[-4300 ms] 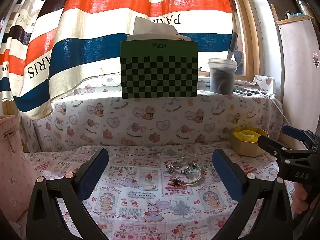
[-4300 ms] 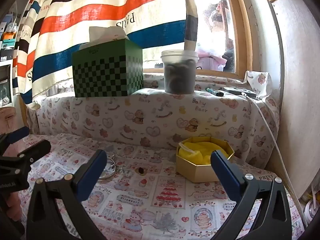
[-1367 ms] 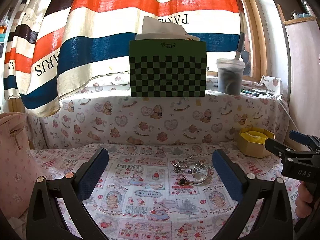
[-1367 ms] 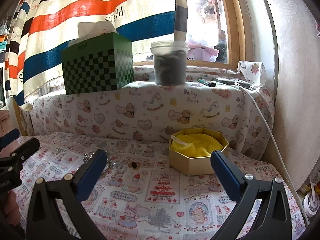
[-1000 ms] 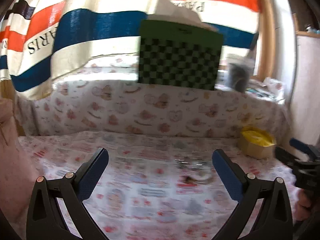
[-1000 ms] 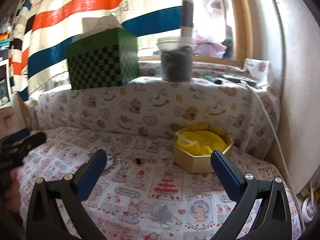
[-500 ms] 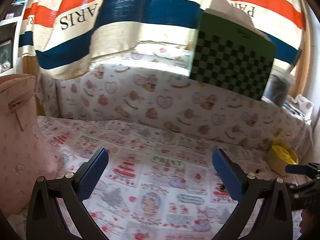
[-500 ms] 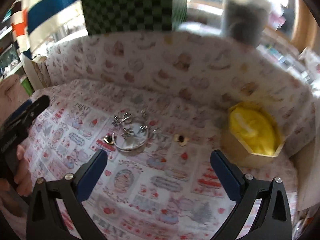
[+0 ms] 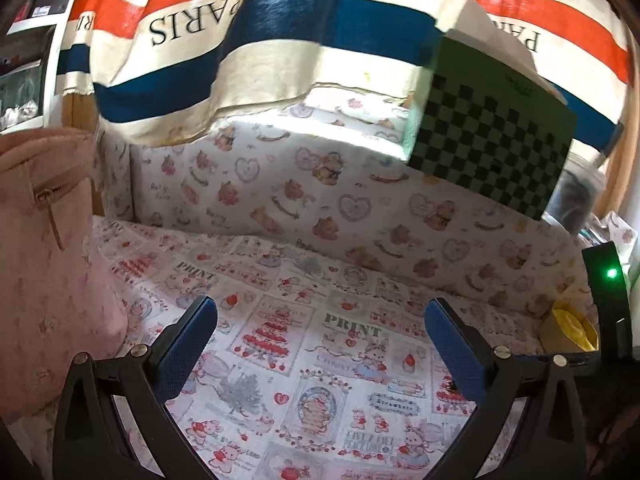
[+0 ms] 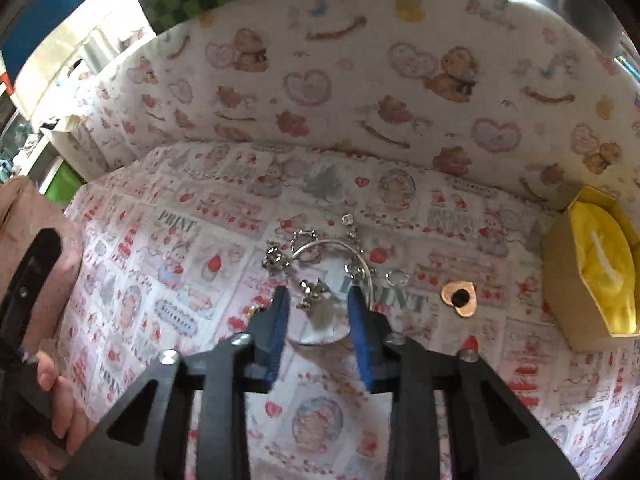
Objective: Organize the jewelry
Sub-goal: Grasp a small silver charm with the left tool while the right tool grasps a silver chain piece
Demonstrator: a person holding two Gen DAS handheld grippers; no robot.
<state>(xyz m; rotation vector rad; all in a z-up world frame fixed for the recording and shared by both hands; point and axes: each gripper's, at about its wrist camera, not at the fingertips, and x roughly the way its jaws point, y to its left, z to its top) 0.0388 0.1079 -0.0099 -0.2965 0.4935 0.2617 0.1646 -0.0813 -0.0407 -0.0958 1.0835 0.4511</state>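
In the right wrist view a heap of silver jewelry lies on the printed cloth: a silver bangle (image 10: 362, 258) with small silver charms (image 10: 312, 290) and a small ring (image 10: 397, 277). A copper heart piece (image 10: 460, 298) lies to its right. My right gripper (image 10: 318, 302) is low over the heap, its jaws partly closed around the charms, touching nothing I can see. A yellow-lined hexagonal box (image 10: 592, 276) stands at the right; it also shows in the left wrist view (image 9: 568, 328). My left gripper (image 9: 320, 332) is wide open and empty over bare cloth.
A pink bag (image 9: 44, 248) stands at the left. A padded bear-print wall (image 9: 320, 200) backs the surface, with a green checkered tissue box (image 9: 492, 144) and a striped curtain (image 9: 240, 40) above. The hand holding the left gripper (image 10: 52, 392) shows at the left of the right wrist view.
My right gripper has dropped down over the jewelry heap and its jaws have narrowed. My left gripper has swung left, away from the heap, and stays open.
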